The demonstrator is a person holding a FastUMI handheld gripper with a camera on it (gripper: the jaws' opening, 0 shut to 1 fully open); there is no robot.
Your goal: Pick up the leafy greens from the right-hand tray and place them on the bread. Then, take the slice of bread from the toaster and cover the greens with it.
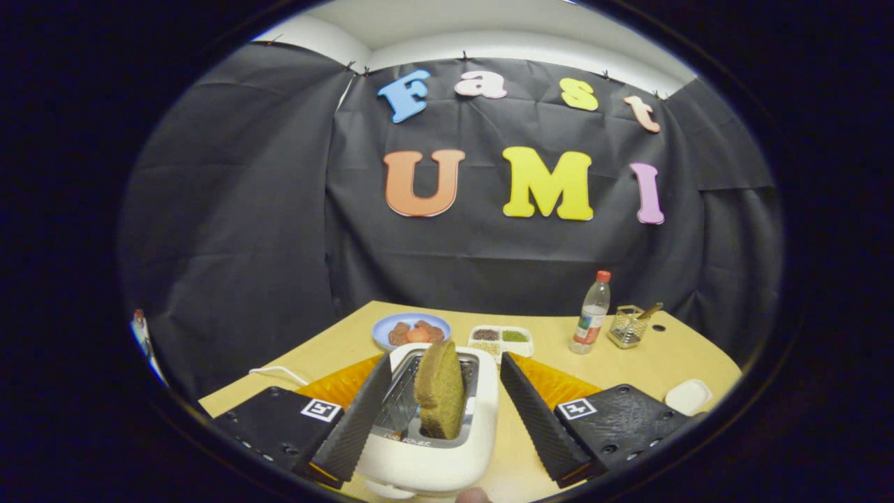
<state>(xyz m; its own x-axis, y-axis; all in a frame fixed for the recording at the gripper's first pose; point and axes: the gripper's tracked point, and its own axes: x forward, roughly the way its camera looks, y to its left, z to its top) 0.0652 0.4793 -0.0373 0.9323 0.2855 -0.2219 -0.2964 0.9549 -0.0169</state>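
Note:
A brown slice of bread (440, 391) stands upright in the slot of a white toaster (426, 457), sticking well out of the top. My gripper (444, 363) is open, and its two fingers flank the toaster, one on each side, apart from the bread. The slice sits between the fingertips (380, 370) and touches neither of them. Beyond the toaster a blue plate (387, 327) holds brownish and orange food pieces.
A small white divided tray (501, 351) with green and brown fillings lies beside the blue plate. To its right stand a red-capped bottle (592, 314) and a wire basket (626, 327). A white lid-like object (688, 396) lies near the table's right edge. A white cable (279, 374) runs left.

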